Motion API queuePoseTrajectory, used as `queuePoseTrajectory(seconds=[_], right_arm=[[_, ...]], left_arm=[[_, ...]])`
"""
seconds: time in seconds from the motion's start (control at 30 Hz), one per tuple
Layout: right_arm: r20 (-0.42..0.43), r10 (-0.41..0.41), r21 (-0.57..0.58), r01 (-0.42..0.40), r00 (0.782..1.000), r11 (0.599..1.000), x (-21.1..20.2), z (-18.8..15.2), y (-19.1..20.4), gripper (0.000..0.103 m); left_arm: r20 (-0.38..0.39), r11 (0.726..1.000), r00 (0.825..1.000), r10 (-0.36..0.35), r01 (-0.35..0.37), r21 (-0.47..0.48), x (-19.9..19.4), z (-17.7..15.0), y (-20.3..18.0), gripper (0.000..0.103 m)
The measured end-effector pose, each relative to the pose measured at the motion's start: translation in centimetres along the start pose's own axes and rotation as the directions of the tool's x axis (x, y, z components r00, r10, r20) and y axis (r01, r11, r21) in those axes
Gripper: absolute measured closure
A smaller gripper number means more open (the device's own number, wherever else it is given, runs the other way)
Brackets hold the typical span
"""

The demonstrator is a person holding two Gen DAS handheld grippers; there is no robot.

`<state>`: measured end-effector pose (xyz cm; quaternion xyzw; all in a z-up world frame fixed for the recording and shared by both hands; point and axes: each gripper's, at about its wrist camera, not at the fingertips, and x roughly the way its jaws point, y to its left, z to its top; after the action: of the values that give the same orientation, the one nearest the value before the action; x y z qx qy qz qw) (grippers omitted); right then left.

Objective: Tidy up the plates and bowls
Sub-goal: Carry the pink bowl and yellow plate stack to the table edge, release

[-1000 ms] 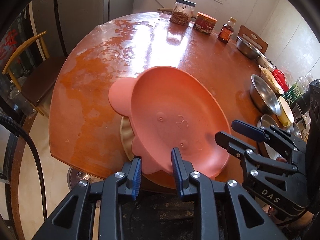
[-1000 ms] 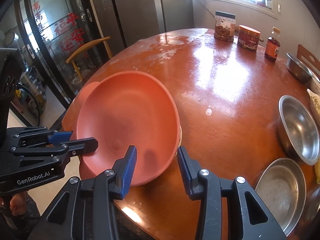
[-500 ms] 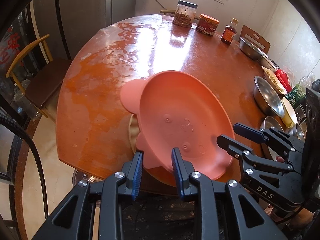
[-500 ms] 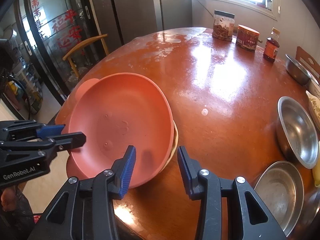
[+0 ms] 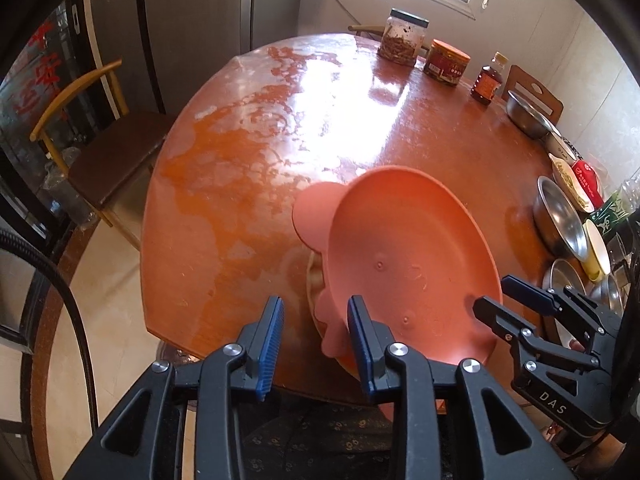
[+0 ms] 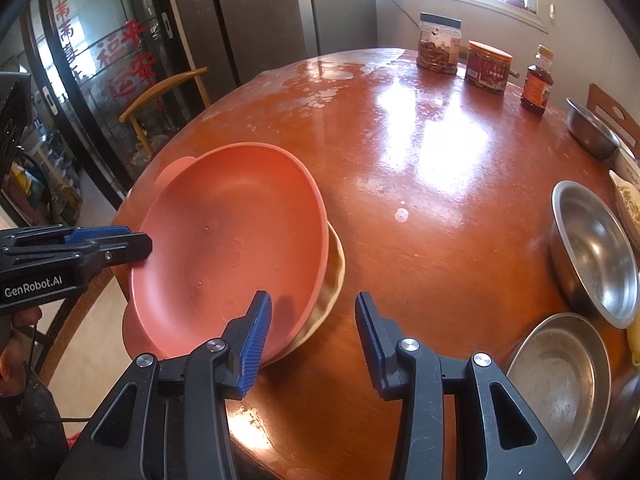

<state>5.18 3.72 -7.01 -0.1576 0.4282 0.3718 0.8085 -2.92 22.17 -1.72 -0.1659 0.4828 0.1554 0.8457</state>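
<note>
Left gripper [image 5: 316, 340]: jaws have just been easing apart; the pink plate's near ear-shaped tab sits between the blue pads, close against the right-hand one, with clear gap to the other — released, not pinching.
Pink plate [image 5: 412, 272]: straight ahead of the left gripper's tips, tilted, its far side raised, lying on top of a cream dish; the second round ear sticks out further off and to the left.
Cream dish [image 6: 334, 280]: peeking out from under the pink plate, on the side toward the right gripper, flat on the table.
Right gripper [image 6: 314, 344]: jaws apart and empty; the left pad hangs over the plate's near rim, the other over bare table, nothing pressed between them.
Both grippers: flanking the plate, one on each side, each showing at the edge of the other's view.
Table [image 6: 420, 184]: round, glossy red-brown wood, stretching away beyond both sets of tips.
Steel pan [image 6: 560, 380]: near, to the right of the right gripper, well apart from the plate.
Steel bowl [image 6: 592, 248]: just beyond that pan, same side.
Jars and bottle [image 5: 446, 62]: far across the table, in a row near its back edge.
Chair [image 5: 96, 136]: off the table's far-left side.
</note>
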Motion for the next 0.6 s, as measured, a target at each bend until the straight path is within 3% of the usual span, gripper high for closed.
queuePoseTrajectory(seconds=[0.23, 0.37, 0.6], right_arm=[[0.016, 0.006, 0.025, -0.006, 1.0, 1.0, -0.6, 0.0, -0.7, 0.051], [0.033, -0.002, 0.036, 0.001, 0.999, 0.999, -1.3, -0.1, -1.0, 0.047], [0.065, -0.018, 0.058, 0.014, 0.998, 0.998, -2.6, -0.2, -1.9, 0.047]], left_arm=[[0.025, 1.0, 1.0, 0.004, -0.004, 0.013, -0.7, 0.3, -0.7, 0.067], [0.044, 0.999, 0.999, -0.003, 0.001, 0.032, -1.2, 0.4, -1.6, 0.057], [0.057, 0.998, 0.998, -0.007, 0.003, 0.062, -1.6, 0.6, -3.1, 0.056]])
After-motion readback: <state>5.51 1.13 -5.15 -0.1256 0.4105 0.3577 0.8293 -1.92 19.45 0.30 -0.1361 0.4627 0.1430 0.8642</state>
